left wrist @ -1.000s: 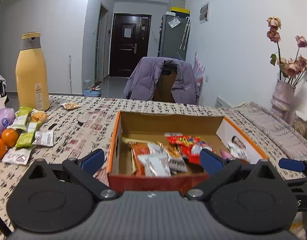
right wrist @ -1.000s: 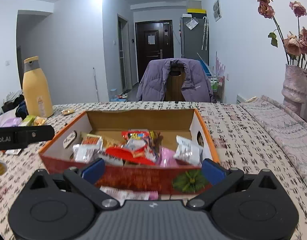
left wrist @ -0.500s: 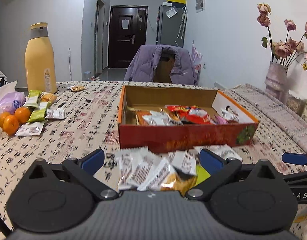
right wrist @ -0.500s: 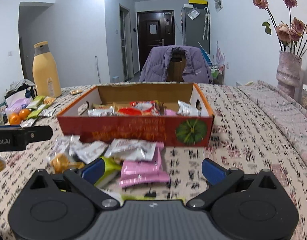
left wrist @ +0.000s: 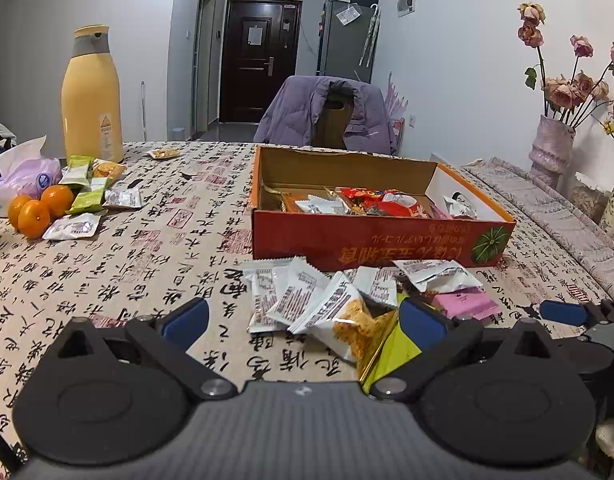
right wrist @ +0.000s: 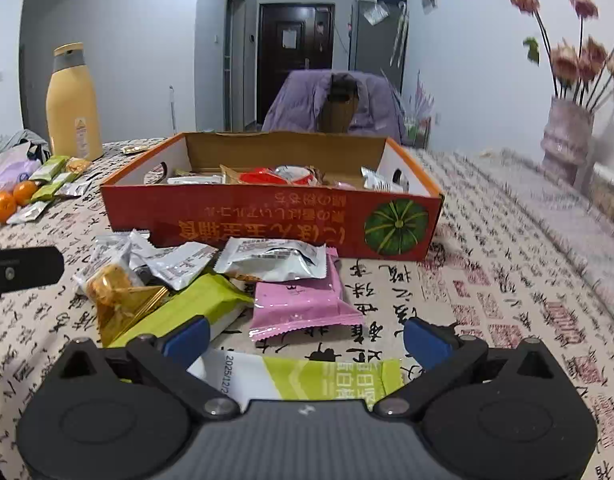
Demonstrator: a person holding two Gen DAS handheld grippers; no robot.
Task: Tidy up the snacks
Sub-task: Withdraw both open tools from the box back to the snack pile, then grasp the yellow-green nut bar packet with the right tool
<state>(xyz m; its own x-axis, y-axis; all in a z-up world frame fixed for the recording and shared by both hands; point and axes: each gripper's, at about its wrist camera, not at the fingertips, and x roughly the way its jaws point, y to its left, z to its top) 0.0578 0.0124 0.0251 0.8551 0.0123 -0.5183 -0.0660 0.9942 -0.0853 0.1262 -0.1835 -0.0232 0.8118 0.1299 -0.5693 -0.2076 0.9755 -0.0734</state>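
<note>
**Both grippers backed off box, loose snack pile now in front**

Since 1 s ago both grippers pulled back from over the cardboard box (left wrist: pixel 381 240); box then filled the near view, now sits farther off at 12 o'clock, and the pile of snack packets (left wrist: pixel 323 300) on the tablecloth (left wrist: pixel 155 248) has come into view just before its front wall. Since 0.5 s ago only a small further retreat.

Left gripper (left wrist: pixel 303 318) level, low over the table, fingers wide apart, empty; pile lies between and ahead of them. Right gripper (right wrist: pixel 305 334) same pose, fingers spread, gripping nothing; pink packet (right wrist: pixel 303 306) at 12 o'clock, green-white packet (right wrist: pixel 307 378) under its nose, green bar (right wrist: pixel 187 310) at 10 o'clock by the left finger.

More snacks inside the box. Oranges (left wrist: pixel 37 210) and other packets at 10 o'clock, yellow bottle (left wrist: pixel 92 94) behind them, vase (left wrist: pixel 553 150) at 2 o'clock.
</note>
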